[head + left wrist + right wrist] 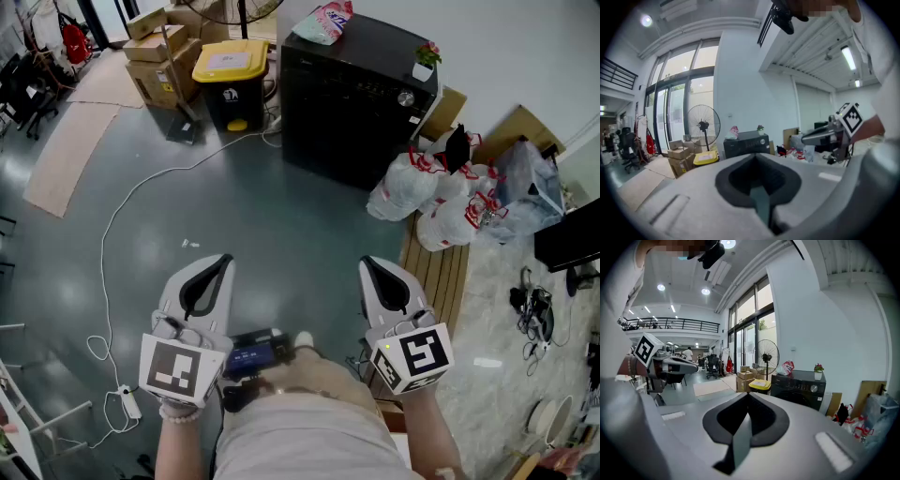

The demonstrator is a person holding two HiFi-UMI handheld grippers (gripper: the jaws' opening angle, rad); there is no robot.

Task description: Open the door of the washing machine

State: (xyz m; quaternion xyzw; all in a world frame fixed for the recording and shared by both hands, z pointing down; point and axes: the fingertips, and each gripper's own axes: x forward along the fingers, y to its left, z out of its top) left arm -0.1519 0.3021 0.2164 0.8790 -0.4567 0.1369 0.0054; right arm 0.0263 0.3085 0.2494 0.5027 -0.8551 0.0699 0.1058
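Note:
The black washing machine [356,98] stands at the far wall, its door closed; it also shows small in the left gripper view [746,143] and in the right gripper view [798,389]. A pink bag [323,22] and a small potted plant [426,58] sit on its top. My left gripper [221,265] is held low at the near left, shut and empty. My right gripper [367,268] is level with it at the near right, also shut with nothing in it. Both are far from the machine, across open grey floor.
A yellow-lidded bin [230,80] and cardboard boxes [159,52] stand left of the machine, with a standing fan [703,126] behind. White tied bags [441,202] lie to its right beside a wooden pallet [439,272]. A white cable [117,225] snakes over the floor at left.

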